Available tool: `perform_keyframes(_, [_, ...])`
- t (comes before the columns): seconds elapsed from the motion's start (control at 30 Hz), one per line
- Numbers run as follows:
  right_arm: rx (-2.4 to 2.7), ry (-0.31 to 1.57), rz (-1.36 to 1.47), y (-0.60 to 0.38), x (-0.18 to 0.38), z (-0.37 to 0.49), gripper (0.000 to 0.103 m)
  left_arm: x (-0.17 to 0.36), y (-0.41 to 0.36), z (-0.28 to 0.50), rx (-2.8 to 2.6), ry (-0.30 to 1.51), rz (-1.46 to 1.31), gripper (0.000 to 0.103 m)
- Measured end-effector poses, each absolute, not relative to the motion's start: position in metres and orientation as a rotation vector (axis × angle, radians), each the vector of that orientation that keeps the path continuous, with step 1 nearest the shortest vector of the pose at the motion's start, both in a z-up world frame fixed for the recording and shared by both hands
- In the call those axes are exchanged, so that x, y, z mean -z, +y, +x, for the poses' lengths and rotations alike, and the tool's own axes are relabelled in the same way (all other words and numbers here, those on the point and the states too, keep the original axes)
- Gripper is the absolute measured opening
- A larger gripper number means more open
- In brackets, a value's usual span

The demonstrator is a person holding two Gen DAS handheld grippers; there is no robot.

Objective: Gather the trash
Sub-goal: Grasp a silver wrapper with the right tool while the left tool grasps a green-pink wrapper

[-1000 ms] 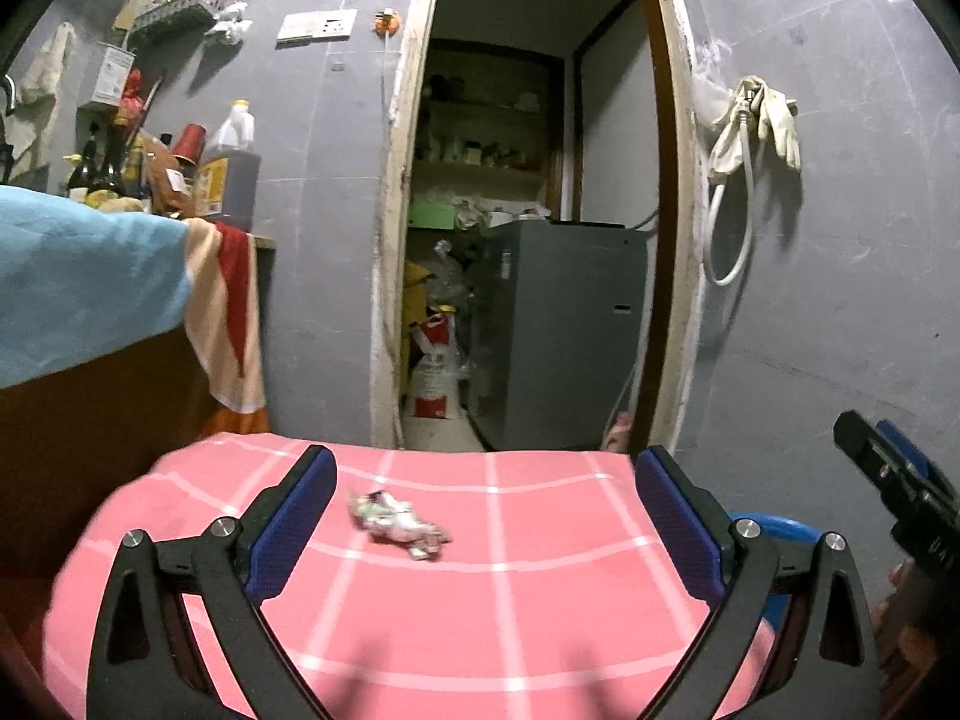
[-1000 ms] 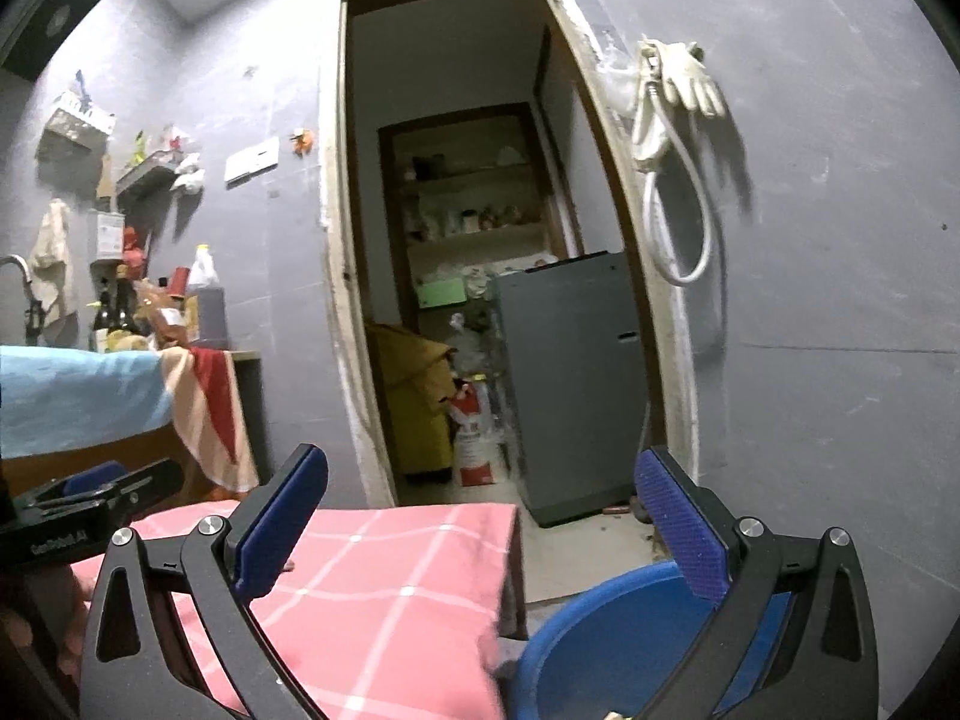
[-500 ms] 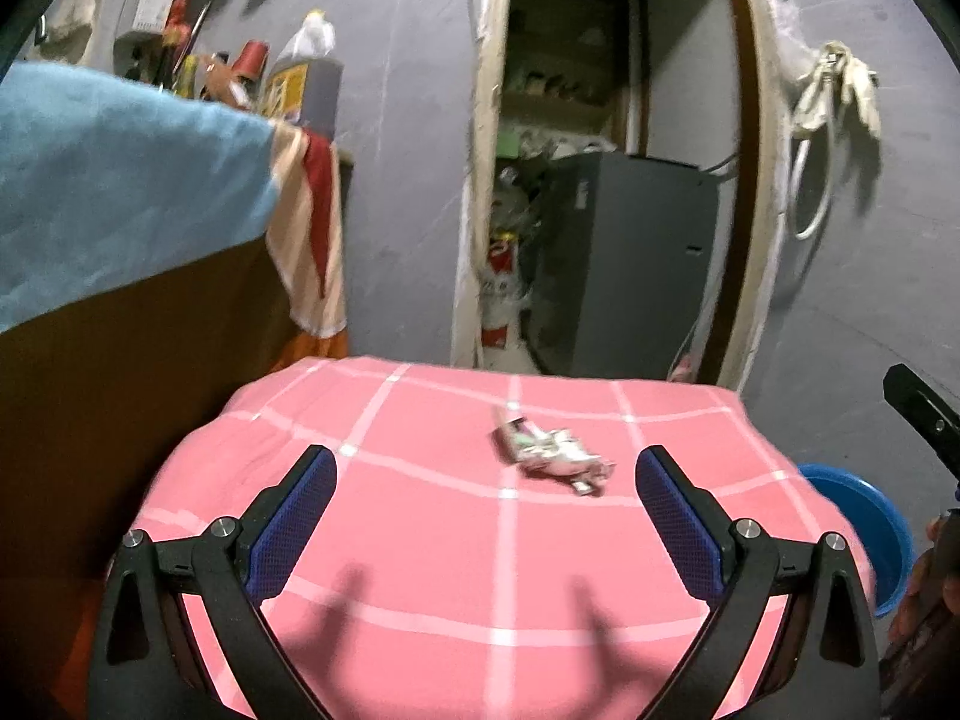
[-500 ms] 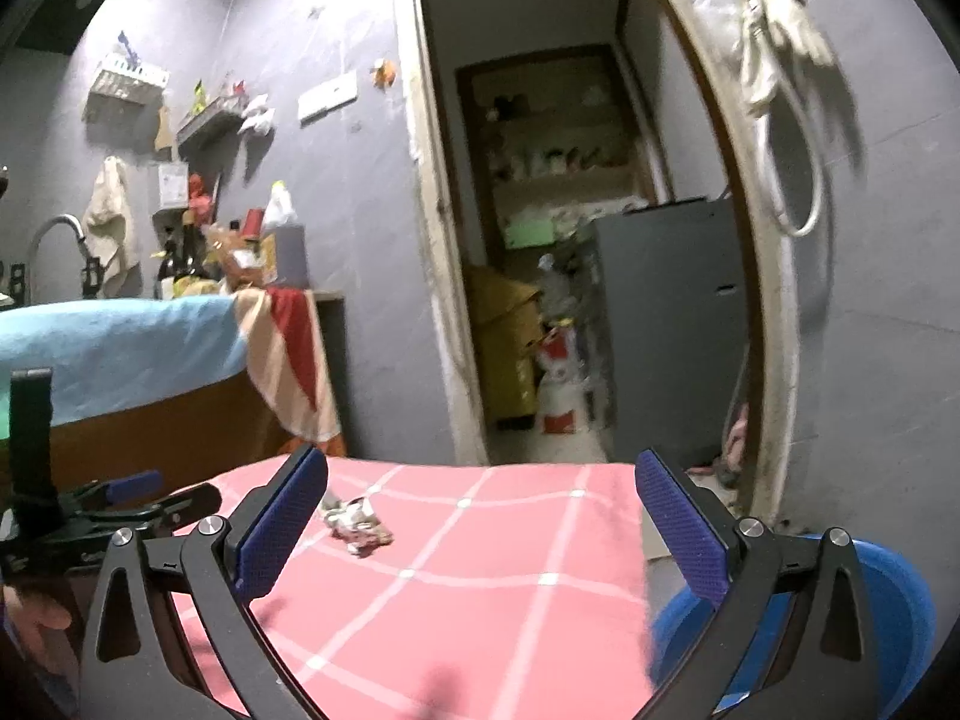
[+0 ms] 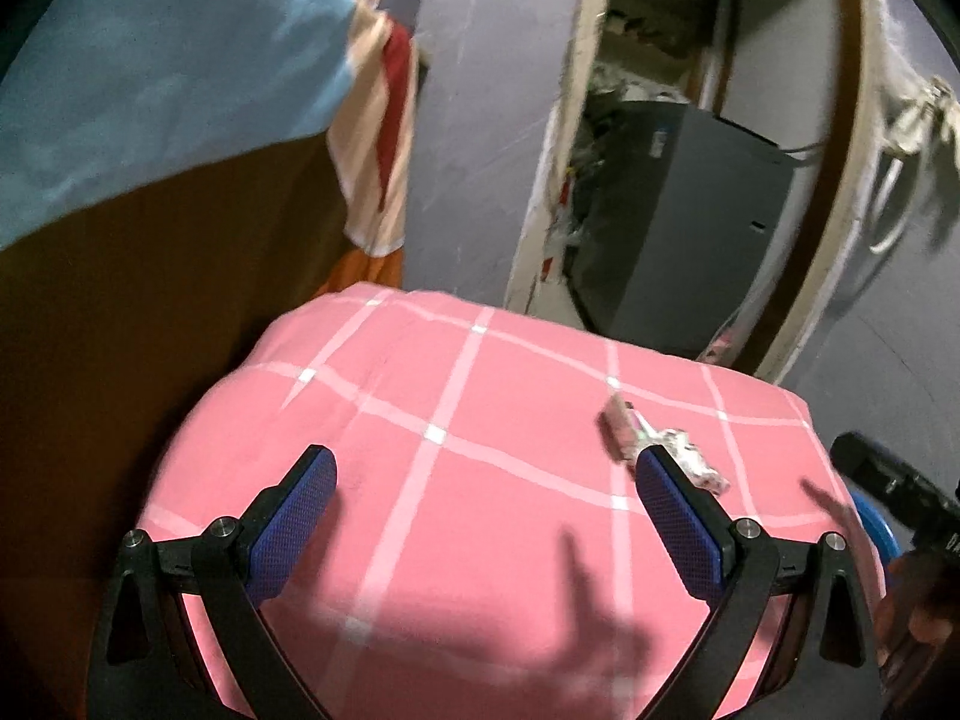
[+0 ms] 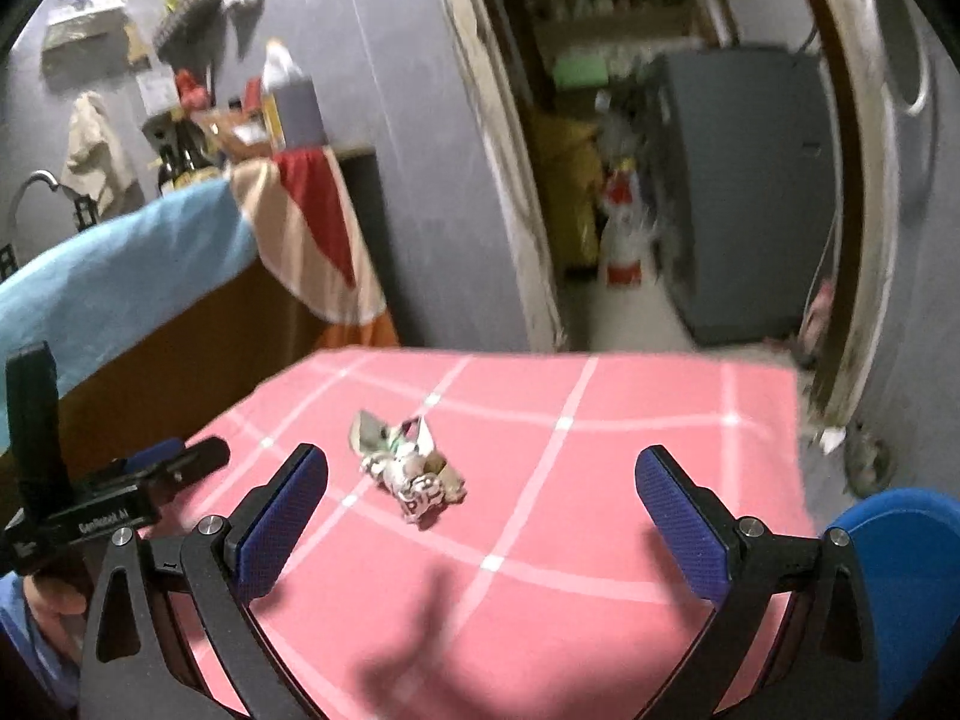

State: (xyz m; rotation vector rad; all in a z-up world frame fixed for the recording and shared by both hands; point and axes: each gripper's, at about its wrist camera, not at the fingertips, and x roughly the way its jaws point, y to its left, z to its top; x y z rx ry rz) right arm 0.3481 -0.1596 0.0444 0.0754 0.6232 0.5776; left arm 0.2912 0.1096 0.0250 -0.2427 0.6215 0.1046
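A crumpled white wrapper [image 6: 408, 468] lies on the pink checked cloth [image 6: 570, 480]; in the left wrist view it [image 5: 678, 456] lies just past my right fingertip. My right gripper [image 6: 480, 480] is open and empty above the cloth, with the wrapper ahead between its fingers, nearer the left one. My left gripper [image 5: 486, 480] is open and empty over the cloth's left half. A blue basin [image 6: 888, 546] sits low at the right, beside the cloth; its rim [image 5: 879, 531] also shows in the left wrist view.
A brown counter draped with a blue and striped towel [image 5: 150, 90] stands to the left. A doorway behind holds a grey appliance [image 5: 678, 228]. Grey wall [image 6: 408, 120] stands behind the cloth, with a shelf of bottles [image 6: 240, 90] at its left.
Both grippers have tilted down and moved in over the pink cloth. The wrapper has shifted from left to right in the left view and now lies centred before the right gripper.
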Motion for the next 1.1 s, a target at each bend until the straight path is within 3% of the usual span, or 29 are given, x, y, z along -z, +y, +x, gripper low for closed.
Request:
perform_keyframes(0.1, [-0.589, 0.697, 0.050, -0.145, -0.037, 0.360, 0.102, -0.020, 0.117, 0.295, -0.117, 0.649, -0.272, 0.098])
perform_keyframes(0.17, [-0.600, 0.736, 0.024, -0.137, -0.032, 0.365, 0.089, -0.015, 0.120, 0.296, -0.123, 0.665, -0.283, 0.098])
perform_keyframes(0.33, [-0.666, 0.878, -0.035, -0.113, -0.016, 0.379, 0.068, -0.009, 0.126, 0.299, -0.117, 0.687, -0.306, 0.098])
perform_keyframes(0.5, [-0.691, 0.882, -0.116, -0.094, -0.016, 0.382, 0.055, -0.009, 0.125, 0.300, -0.112, 0.691, -0.304, 0.098])
perform_keyframes(0.57, [-0.707, 0.901, -0.157, -0.085, -0.013, 0.383, 0.041, -0.009, 0.125, 0.300, -0.110, 0.692, -0.309, 0.098])
perform_keyframes(0.73, [-0.726, 0.905, -0.164, -0.085, -0.012, 0.384, 0.022, -0.008, 0.126, 0.306, -0.105, 0.697, -0.307, 0.098])
perform_keyframes(1.1, [-0.674, 0.850, -0.073, -0.133, -0.019, 0.363, 0.020, -0.006, 0.109, 0.316, -0.022, 0.741, -0.275, 0.097])
